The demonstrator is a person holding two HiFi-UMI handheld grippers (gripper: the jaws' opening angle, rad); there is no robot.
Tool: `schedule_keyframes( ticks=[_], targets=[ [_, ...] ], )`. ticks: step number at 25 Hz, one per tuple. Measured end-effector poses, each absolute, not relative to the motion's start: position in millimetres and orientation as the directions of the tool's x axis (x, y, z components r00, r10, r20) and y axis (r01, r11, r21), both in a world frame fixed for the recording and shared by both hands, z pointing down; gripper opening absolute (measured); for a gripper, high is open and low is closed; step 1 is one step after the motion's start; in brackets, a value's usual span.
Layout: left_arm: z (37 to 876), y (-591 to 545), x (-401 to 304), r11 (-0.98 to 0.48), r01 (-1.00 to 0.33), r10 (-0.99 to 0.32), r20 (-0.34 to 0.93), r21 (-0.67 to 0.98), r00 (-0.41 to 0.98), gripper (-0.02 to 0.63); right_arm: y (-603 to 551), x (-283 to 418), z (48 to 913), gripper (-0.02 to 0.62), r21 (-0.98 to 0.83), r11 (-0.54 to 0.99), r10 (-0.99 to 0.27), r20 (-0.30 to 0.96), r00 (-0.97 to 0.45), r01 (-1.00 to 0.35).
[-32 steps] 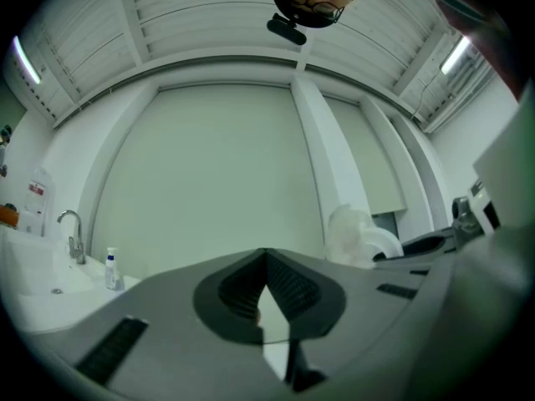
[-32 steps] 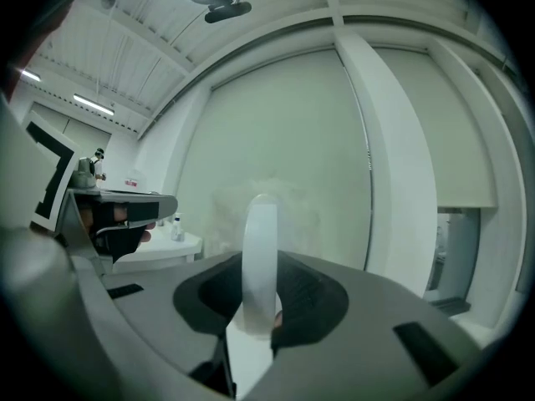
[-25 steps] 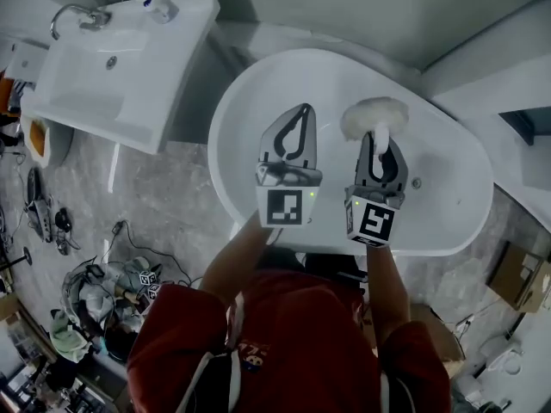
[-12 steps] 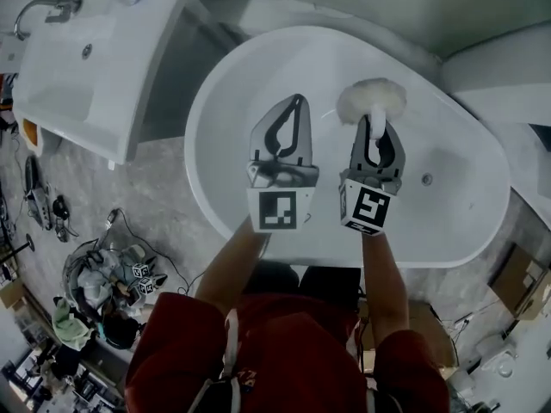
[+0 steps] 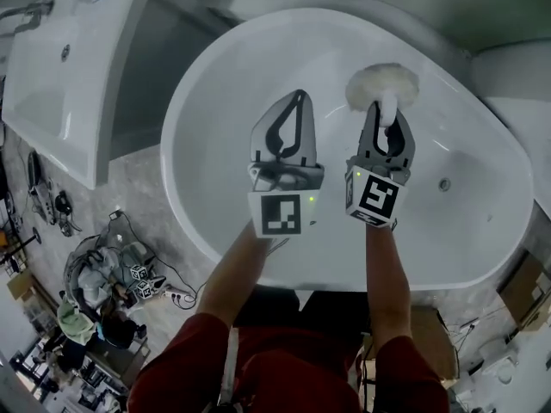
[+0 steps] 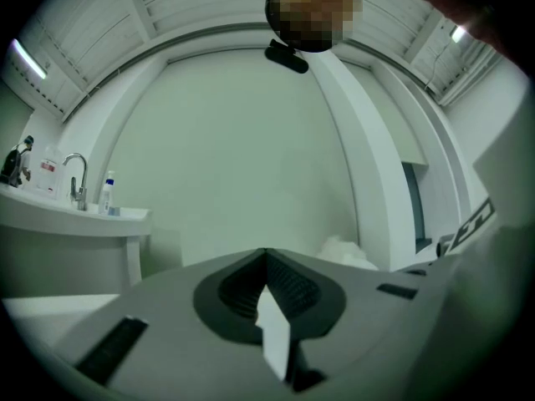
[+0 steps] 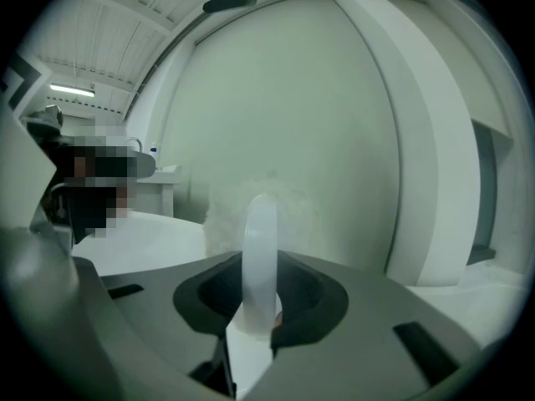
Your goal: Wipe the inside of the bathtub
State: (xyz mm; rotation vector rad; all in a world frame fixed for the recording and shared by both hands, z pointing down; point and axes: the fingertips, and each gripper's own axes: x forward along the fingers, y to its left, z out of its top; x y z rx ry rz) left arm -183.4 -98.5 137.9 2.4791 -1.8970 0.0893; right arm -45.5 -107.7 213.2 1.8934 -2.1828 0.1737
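Head view: right gripper (image 5: pixel 389 114) has the fluffy brush (image 5: pixel 381 83) at the bathtub (image 5: pixel 258 67) far inner wall. Left gripper (image 5: pixel 297 101) is just beside it, idle.
Left gripper view: jaws clenched, nothing between.
Right gripper view: jaws grasping the brush handle (image 7: pixel 261 241).
Suggest firm head contact, overlapping strokes, left gripper kept clear.
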Motion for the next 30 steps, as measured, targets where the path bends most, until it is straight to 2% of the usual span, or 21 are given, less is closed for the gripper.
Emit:
schedule_keyframes(
  ticks=[15,24,30],
  targets=[
    [238.0,-131.8,-213.7,-0.223,-0.975,-0.973,0.061,-0.013,0.222,0.014,-180.6,-88.1,316.5,0.094,0.063,0.158,-0.952,0.274,-0.135,-0.985],
    [276.8,-134.3,-231.4,-0.179,-0.984,-0.979,0.096,0.027,0.18,0.014,-211.9,-128.7,338.9,0.094,0.078,0.234,-0.947,0.245,-0.209,-0.969],
    [286.5,-138.1,-251.8,-0.166,-0.986,-0.98,0.106,0.02,0.167,0.014,-220.2,-149.3,339.5,0.094,0.103,0.235,-0.954,0.214,-0.209,-0.966]
  ],
)
